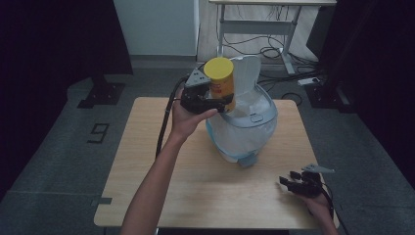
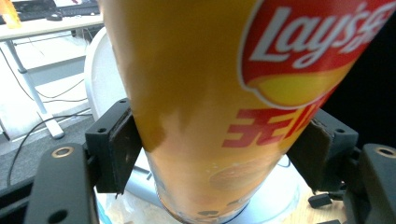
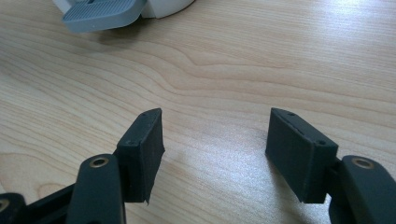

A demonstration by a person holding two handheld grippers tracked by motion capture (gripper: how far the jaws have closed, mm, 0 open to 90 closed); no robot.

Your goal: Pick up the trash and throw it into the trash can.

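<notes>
A yellow Lay's chip can (image 1: pixel 220 82) with a red logo is held upright over the open top of a small white pedal bin (image 1: pixel 244 126). My left gripper (image 1: pixel 215 101) is shut on the can's lower part, both pads pressing its sides. Up close, the can (image 2: pixel 224 93) stands between the two black jaws, and the bin's rim (image 2: pixel 280 198) lies below it. The bin's lid (image 1: pixel 247 73) stands raised behind the can. My right gripper (image 1: pixel 288 182) rests open near the table's front right corner, above bare wood with nothing between its fingers (image 3: pixel 142 149).
The wooden table (image 1: pixel 195 181) carries the bin at its middle back. The bin's grey foot pedal (image 3: pixel 100 14) points toward the right gripper. A metal desk frame (image 1: pixel 254 29) and floor cables (image 1: pixel 274 49) lie beyond the table. Dark curtains flank both sides.
</notes>
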